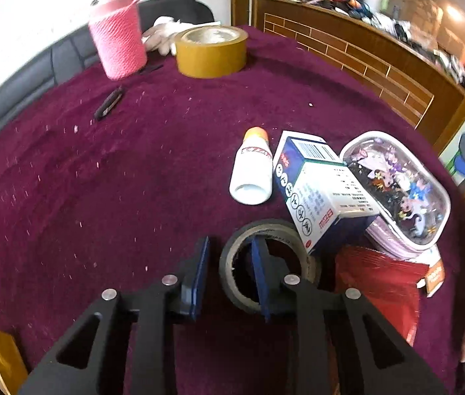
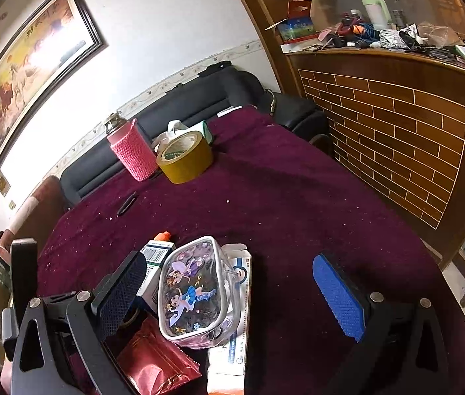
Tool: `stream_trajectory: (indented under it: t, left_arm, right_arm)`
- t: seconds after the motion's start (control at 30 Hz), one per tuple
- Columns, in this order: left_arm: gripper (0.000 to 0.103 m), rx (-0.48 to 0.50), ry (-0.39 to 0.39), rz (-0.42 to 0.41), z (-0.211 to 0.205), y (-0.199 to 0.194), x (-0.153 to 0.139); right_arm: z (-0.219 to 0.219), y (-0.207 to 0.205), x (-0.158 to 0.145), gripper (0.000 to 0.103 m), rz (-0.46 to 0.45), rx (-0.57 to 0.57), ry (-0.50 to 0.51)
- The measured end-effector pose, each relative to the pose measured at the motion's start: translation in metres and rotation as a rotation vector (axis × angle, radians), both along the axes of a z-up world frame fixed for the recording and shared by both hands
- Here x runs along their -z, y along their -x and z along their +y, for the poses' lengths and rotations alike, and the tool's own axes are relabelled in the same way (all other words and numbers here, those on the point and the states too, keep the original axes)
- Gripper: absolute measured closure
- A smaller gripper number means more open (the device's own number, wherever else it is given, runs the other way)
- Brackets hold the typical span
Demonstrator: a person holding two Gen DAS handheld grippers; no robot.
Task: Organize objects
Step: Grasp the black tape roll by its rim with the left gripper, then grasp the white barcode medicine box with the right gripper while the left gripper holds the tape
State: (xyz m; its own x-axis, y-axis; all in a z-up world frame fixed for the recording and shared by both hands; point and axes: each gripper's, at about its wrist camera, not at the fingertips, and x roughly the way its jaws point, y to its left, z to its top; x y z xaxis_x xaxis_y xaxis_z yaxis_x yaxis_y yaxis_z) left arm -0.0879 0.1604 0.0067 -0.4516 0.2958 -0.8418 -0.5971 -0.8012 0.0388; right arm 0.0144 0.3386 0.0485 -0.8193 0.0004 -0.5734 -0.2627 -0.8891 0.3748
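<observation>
A black tape roll [image 1: 301, 253] lies flat on the purple cloth [image 1: 133, 181]. My left gripper [image 1: 231, 247] straddles its left wall, one blue pad outside and the other down in the hole. A thin gap shows on each side, so the pads do not press it. To its right are a white bottle with an orange cap [image 1: 252, 171], a blue-and-white box [image 1: 314, 191], a clear cartoon pouch [image 1: 400, 191] and a red foil packet [image 1: 380, 289]. My right gripper [image 2: 232, 296] stands wide open above the cartoon pouch [image 2: 193, 293], gripping nothing.
At the far side stand a pink knit-covered bottle [image 1: 117, 36] and a brown tape roll [image 1: 211, 51], with a small black object [image 1: 109, 102] nearer. A long white box [image 2: 232, 329] lies under the pouch. A dark sofa [image 2: 183, 105] and a wooden counter [image 2: 397, 131] border the table.
</observation>
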Motion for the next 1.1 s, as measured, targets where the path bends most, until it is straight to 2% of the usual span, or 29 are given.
stream_trajectory:
  t: [0.1, 0.27, 0.37, 0.47, 0.57, 0.83, 0.97, 1.1]
  left_arm:
    - [0.093, 0.002, 0.011, 0.001, 0.001, -0.004, -0.001]
    - [0.093, -0.013, -0.021, 0.012, -0.027, -0.016, -0.011]
    - [0.093, -0.049, -0.057, 0.029, -0.061, -0.030, -0.025]
    - [0.093, -0.101, -0.130, 0.014, -0.103, -0.052, -0.041]
    - [0.093, -0.131, -0.161, -0.003, -0.133, -0.076, -0.047]
    - [0.093, -0.177, -0.167, -0.050, -0.168, -0.137, -0.025]
    - [0.093, -0.203, -0.214, -0.074, -0.177, -0.150, -0.018]
    - [0.093, -0.217, -0.177, -0.054, -0.182, -0.158, -0.015]
  right_arm:
    - [-0.002, 0.002, 0.002, 0.000, -0.013, 0.006, -0.018]
    - [0.000, 0.003, 0.006, 0.000, -0.031, 0.020, -0.027]
    - [0.003, 0.004, 0.009, 0.000, -0.039, 0.021, -0.013]
    - [0.004, 0.004, 0.010, 0.000, -0.045, 0.022, -0.014]
    - [0.002, 0.005, 0.011, 0.000, -0.055, 0.019, -0.020]
    - [-0.002, 0.008, 0.017, 0.000, -0.081, 0.015, -0.054]
    - [0.008, 0.004, 0.020, 0.000, -0.073, 0.032, -0.004]
    - [0.021, -0.012, 0.019, 0.000, -0.064, 0.088, 0.031]
